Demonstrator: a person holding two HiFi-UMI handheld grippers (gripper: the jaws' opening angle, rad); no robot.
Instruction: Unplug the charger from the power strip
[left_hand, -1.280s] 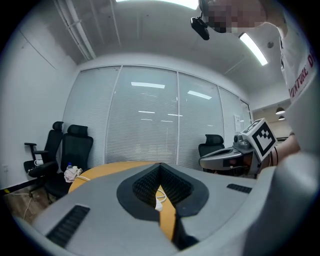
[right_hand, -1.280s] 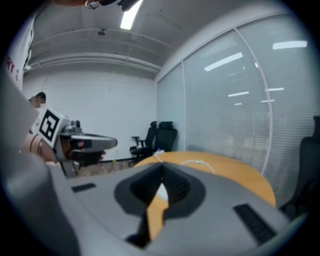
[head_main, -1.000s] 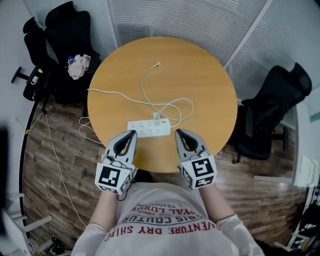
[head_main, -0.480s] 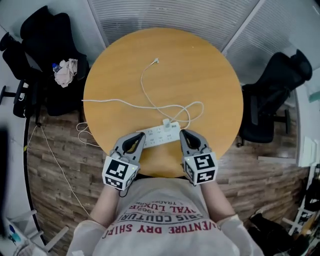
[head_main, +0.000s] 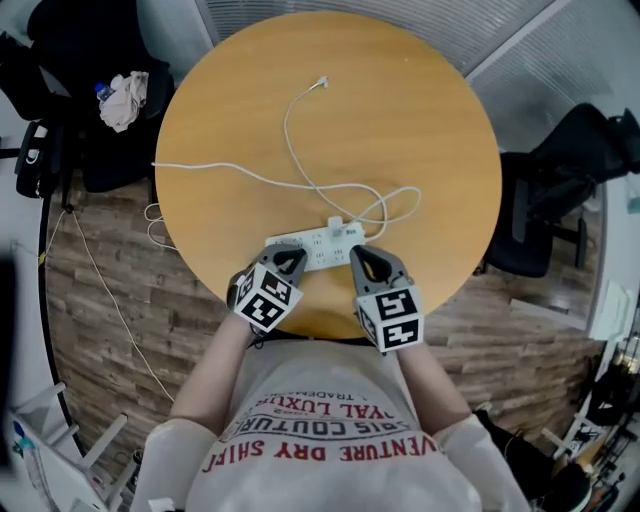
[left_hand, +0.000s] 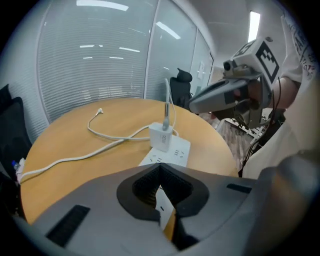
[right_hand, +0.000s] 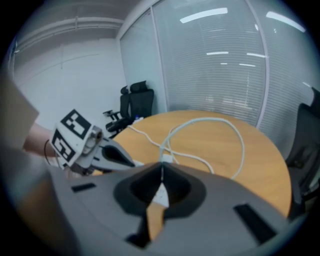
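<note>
A white power strip (head_main: 312, 246) lies near the front edge of the round wooden table (head_main: 420, 120). A white charger (head_main: 335, 226) stands plugged into it, and its thin cable (head_main: 296, 175) loops away across the tabletop. My left gripper (head_main: 291, 254) is shut and empty, its tips just short of the strip's left half. My right gripper (head_main: 357, 252) is shut and empty too, close to the strip's right end. In the left gripper view the charger (left_hand: 161, 136) stands upright on the strip (left_hand: 170, 151), just beyond my shut left gripper (left_hand: 160, 172). The right gripper view has the charger (right_hand: 166, 159) right past the gripper (right_hand: 161, 171).
The strip's thick white cord (head_main: 210, 170) runs left over the table edge to the wooden floor. A black office chair (head_main: 565, 190) stands to the right, and another on the left holds a cloth (head_main: 122, 100). Blinds cover the glass wall behind.
Both grippers have come down and forward to the power strip. The left one dropped further and tipped downward. In the head view the table and strip now sit closer to my body.
</note>
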